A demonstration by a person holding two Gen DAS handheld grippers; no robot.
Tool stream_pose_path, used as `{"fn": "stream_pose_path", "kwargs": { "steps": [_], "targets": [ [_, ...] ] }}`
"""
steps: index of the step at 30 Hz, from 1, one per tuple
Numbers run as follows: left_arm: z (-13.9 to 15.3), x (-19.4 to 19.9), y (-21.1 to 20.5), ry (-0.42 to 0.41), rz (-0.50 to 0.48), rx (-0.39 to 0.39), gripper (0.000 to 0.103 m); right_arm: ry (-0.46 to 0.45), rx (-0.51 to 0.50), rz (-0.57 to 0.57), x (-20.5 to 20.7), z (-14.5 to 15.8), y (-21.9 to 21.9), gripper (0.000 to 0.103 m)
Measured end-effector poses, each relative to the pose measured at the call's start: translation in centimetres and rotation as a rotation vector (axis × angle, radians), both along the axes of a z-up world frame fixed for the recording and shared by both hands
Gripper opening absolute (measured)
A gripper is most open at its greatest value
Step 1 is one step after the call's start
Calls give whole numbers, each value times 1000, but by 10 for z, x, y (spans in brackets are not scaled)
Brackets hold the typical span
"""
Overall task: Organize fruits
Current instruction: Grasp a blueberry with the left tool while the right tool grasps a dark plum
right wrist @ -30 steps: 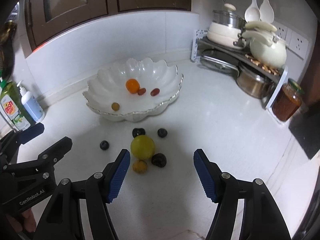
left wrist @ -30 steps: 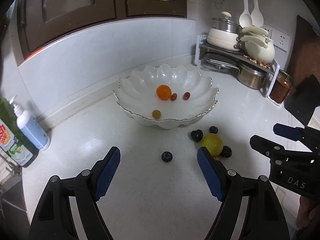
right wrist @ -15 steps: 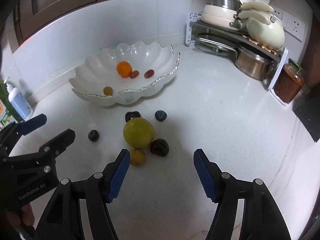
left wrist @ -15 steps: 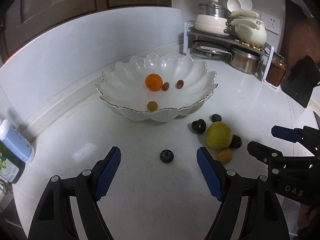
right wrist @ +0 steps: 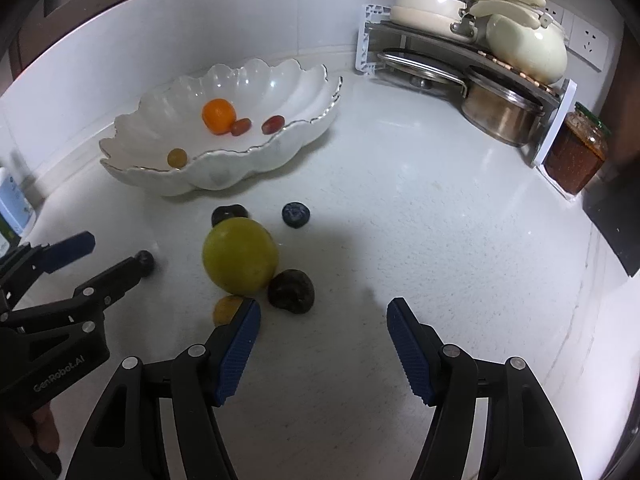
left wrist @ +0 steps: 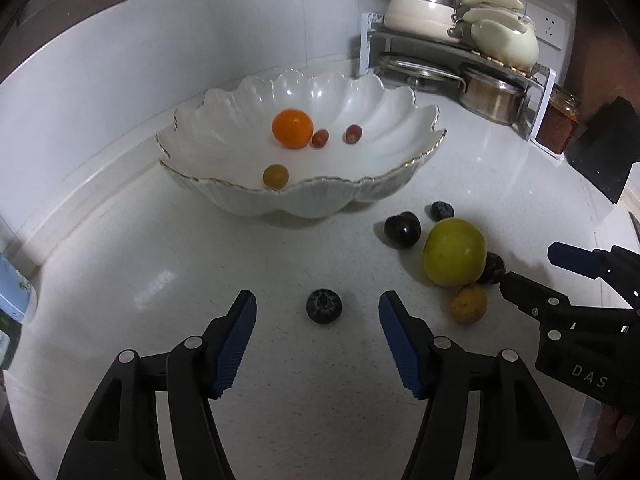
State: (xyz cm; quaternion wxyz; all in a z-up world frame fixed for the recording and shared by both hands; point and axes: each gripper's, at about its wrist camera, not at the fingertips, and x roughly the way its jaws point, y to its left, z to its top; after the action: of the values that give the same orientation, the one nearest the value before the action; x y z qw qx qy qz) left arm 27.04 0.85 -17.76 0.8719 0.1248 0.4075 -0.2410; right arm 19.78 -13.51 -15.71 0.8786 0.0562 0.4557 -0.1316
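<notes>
A white scalloped bowl (left wrist: 320,200) holds an orange (left wrist: 292,128), two red grapes (left wrist: 320,138) and a yellowish grape (left wrist: 275,176). On the counter in front of it a lone blueberry (left wrist: 324,306) lies between the jaws of my left gripper (left wrist: 317,300), which are closing; the pads do not touch it. To its right lie a yellow-green fruit (right wrist: 239,255), a dark plum (left wrist: 402,229), another blueberry (right wrist: 296,214), a small orange fruit (left wrist: 469,304) and a wrinkled dark fruit (right wrist: 291,291). My right gripper (right wrist: 323,306) is open, just short of the wrinkled dark fruit.
A metal rack (right wrist: 460,52) with pots and lids fills the back right corner. A jar (right wrist: 576,152) stands beside it. A black board (left wrist: 604,152) leans at the right. A soap bottle (right wrist: 14,200) stands at the far left by the wall.
Both grippers have come down toward the counter, so the fruits look larger. The left jaws have narrowed around the lone blueberry. The right jaws keep the same width.
</notes>
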Motion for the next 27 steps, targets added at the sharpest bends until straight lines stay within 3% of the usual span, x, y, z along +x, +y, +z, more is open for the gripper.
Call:
{"fn": "stream_pose_path", "kwargs": {
  "steps": [14,17,22,27],
  "targets": [
    [-16,7,-12,34,10,12,54,-7,15,57,8,-10,-4,65],
    [-19,8,-14,46,7,11,51,-5,22,81,11,-12,-5,55],
    [-21,9,-18,56,6,9,49,-5,65,102,15,-16,-9,53],
    [-25,9,-21,61,6,17,45,-4,105,143,19,-20,-9,41]
  ]
}}
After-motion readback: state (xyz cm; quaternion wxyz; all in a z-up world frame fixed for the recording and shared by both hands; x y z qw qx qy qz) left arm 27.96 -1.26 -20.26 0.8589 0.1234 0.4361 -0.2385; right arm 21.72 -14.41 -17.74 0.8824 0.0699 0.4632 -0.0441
